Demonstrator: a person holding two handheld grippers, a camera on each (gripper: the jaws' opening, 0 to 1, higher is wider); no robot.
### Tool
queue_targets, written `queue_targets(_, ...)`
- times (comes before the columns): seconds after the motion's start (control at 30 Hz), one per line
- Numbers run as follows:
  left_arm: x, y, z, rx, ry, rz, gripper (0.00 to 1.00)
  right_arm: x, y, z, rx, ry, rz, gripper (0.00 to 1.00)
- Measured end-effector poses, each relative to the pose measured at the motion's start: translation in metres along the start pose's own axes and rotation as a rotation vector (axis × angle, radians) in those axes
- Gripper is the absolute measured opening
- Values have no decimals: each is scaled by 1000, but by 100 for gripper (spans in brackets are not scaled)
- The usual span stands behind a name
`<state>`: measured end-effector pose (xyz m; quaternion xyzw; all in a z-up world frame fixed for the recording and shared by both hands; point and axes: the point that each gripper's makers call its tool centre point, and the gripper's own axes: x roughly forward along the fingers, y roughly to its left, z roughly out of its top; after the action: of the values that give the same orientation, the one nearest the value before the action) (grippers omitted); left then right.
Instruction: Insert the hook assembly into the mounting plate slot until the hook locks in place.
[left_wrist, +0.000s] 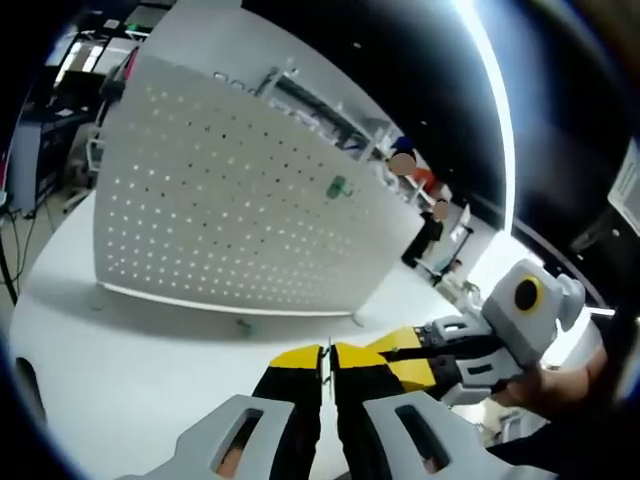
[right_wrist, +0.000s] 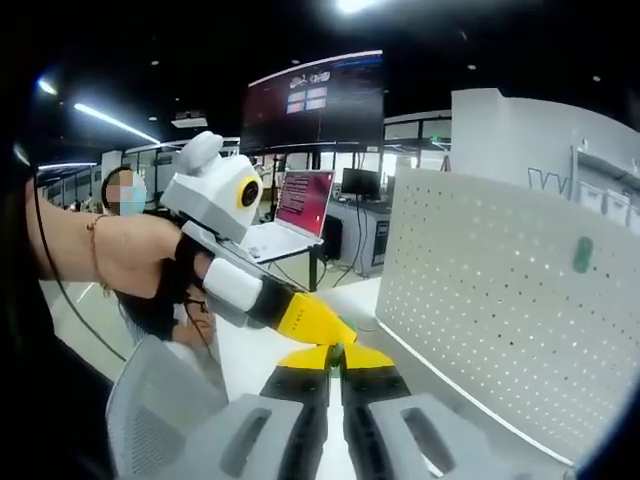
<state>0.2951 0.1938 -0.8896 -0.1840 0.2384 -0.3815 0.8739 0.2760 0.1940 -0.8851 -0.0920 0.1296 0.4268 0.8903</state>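
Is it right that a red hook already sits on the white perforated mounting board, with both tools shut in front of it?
Wrong colour: the hook on the white perforated mounting board is green, as the left gripper view shows. Both tools, left tool and right tool, are shut.

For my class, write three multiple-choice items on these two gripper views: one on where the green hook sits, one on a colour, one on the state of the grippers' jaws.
1. Where is the green hook?
A. on the pegboard's face
B. in the left gripper
C. on the laptop

2. What colour are the jaw tips of the left gripper?
A. red
B. yellow
C. blue

3. How do the jaws of the right gripper stand?
A. wide apart
B. closed together
C. clamped on the board's edge

Answers:
1 A, the hook sits on the white pegboard, apart from both grippers.
2 B, the tips are yellow above black.
3 B, the right gripper view shows its tips meeting, with no clear gap.
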Motion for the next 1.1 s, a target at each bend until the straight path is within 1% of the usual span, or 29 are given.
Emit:
queue_targets(0.07,0,0,1,47,1,7,3,0,-1,1,20,-1,2,0)
queue_targets(0.1,0,0,1,53,3,9,3,0,-1,1,20,-1,3,0)
queue_targets(0.13,0,0,2,77,1,11,4,0,0,1,20,-2,4,0)
queue_targets(0.23,0,0,3,100,-2,13,5,0,-1,2,18,-2,7,0)
queue_targets(0.37,-2,4,7,147,-13,43,12,0,-4,0,19,1,-1,0)
queue_targets(0.5,-8,9,9,144,-14,43,24,-2,-11,-2,25,0,-17,0)
queue_targets(0.63,-12,9,10,158,-19,42,35,-6,-21,-1,36,-12,-39,0)
queue_targets(0.73,-14,5,10,181,-24,29,46,-8,-29,3,57,-31,-56,0)
queue_targets(0.77,-14,4,10,185,-25,27,51,-8,-31,4,62,-37,-63,0)
queue_targets(0.87,-13,-2,9,192,-30,14,61,-9,-40,9,68,-58,-89,0)
queue_targets(0.93,-11,-4,7,209,-23,17,68,-10,-47,12,86,-75,-113,0)
queue_targets(1.0,-10,-4,5,217,-17,24,75,-12,-54,16,85,-97,-144,0)
queue_targets(1.07,-7,-4,2,219,-8,28,81,-14,-61,28,34,-171,-175,0)
queue_targets(1.1,-6,-4,1,217,-6,26,83,-15,-63,26,31,-156,-191,0)
